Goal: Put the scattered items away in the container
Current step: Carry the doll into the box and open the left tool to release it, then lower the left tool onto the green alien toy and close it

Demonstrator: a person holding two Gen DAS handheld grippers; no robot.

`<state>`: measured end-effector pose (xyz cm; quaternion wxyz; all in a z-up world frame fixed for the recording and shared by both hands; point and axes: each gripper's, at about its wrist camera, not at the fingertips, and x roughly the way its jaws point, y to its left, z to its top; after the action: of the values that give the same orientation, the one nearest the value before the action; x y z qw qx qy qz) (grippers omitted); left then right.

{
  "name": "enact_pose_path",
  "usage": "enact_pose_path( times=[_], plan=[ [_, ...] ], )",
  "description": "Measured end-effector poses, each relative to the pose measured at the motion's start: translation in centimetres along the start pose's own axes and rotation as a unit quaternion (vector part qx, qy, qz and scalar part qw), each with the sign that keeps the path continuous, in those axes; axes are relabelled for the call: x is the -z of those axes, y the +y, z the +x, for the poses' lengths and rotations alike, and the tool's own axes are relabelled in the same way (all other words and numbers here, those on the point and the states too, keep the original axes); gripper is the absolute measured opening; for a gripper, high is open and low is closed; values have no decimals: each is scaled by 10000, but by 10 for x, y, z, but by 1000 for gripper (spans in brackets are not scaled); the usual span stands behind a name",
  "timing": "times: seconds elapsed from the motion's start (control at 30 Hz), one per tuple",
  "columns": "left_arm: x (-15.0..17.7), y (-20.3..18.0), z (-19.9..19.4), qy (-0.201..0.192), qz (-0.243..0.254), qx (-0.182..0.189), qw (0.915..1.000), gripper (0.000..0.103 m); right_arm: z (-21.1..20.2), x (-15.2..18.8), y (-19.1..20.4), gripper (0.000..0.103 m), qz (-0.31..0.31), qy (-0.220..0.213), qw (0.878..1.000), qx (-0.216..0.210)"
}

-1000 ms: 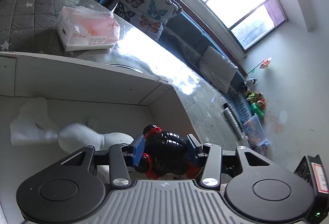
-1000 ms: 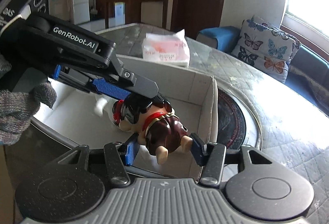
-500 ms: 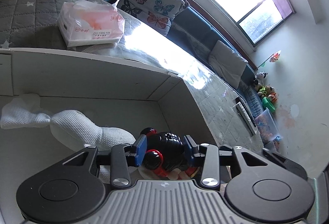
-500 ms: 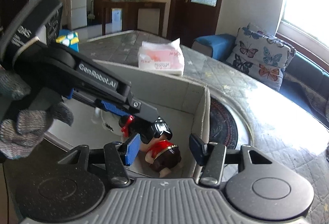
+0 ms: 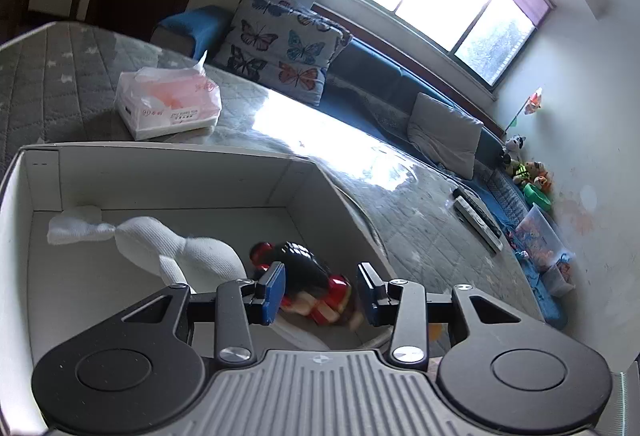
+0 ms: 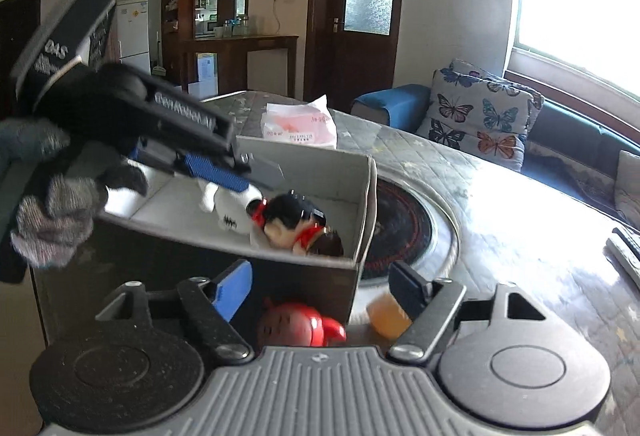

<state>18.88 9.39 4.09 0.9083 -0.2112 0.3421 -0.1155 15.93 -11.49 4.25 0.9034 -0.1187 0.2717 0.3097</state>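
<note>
Inside the box [image 5: 304,192], near its right wall, the doll [image 5: 308,276] lies on its side on the floor, black hair up, red collar showing; seen from the right wrist it [image 6: 296,222] rests against that same corner. Just beside it on the left lies a white sock [image 5: 176,248], knotted at one end, touching the doll's head. The left gripper [image 5: 320,294] hangs right above the doll with its fingers spread wide, the blue pads [image 5: 274,288] on either side of the toy with a gap on both sides, gripping nothing. From the right wrist that gripper [image 6: 224,172] reaches down over the box's near rim, held by a gloved hand [image 6: 56,220]. The right gripper [image 6: 316,288] sits outside the box, before its dark near wall, also spread and holding nothing; between its fingers, low on the table [image 6: 520,220], lie a red toy [image 6: 300,324] and an orange piece [image 6: 386,314], both blurred. Beyond the box a tissue pack [image 5: 168,108] rests on the table.
</note>
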Motion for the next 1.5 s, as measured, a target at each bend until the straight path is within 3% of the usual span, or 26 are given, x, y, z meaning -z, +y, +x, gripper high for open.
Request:
enact_pose_path(
  times=[0.13,0.3,0.8,1.5],
  plan=[
    [15,-15,-11,-34,130,57,9999,42,-12,15,2,87,157,-29,9999,6],
    [35,-33,-17,29,291,79,9995,42,-26,34,5,88,247,7,9997,73],
    [90,-67,2,731,628,254,9950,42,-36,74,-3,91,711,263,9968,265],
    [94,-81,27,1011,703,505,9911,42,-19,88,-18,91,1092,438,9924,373]
  ],
)
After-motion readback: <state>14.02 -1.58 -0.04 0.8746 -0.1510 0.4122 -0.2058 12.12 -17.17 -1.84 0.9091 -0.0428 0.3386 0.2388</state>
